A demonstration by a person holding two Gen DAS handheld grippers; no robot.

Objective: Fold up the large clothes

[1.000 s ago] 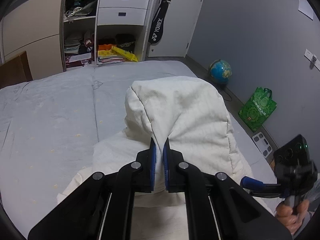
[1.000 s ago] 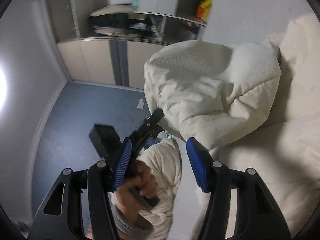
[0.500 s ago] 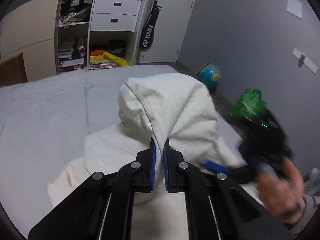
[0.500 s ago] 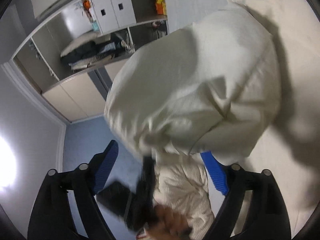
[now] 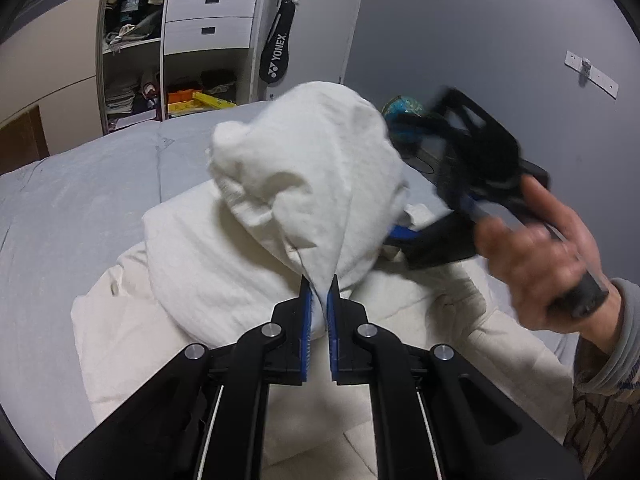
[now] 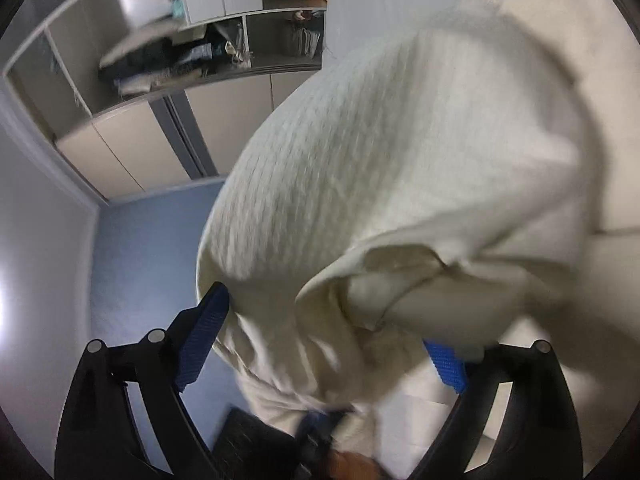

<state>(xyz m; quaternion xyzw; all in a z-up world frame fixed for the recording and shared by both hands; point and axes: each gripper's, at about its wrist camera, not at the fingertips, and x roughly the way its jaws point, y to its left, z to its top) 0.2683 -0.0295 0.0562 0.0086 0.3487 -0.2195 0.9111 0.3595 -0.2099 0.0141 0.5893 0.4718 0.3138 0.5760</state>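
Note:
A cream hooded garment point(image 5: 248, 264) lies spread on the grey bed point(image 5: 80, 200). My left gripper point(image 5: 319, 290) is shut on the front edge of its hood point(image 5: 316, 176) and holds the hood lifted. My right gripper point(image 5: 404, 236), blurred, comes in from the right side of the hood with one blue pad at its lower edge. In the right wrist view the right gripper point(image 6: 324, 344) is open, and the hood point(image 6: 400, 176) lies between its jaws, which stand wide apart.
A wardrobe with shelves and white drawers point(image 5: 208, 28) stands beyond the bed. A black racket bag point(image 5: 276, 56) hangs by the door. A globe point(image 5: 402, 110) sits on the floor at right. The bed's right edge runs near my right hand point(image 5: 536, 264).
My right gripper has swung up from the bed's right side to the hood and now straddles it. My left gripper kept its hold and raised the hood slightly.

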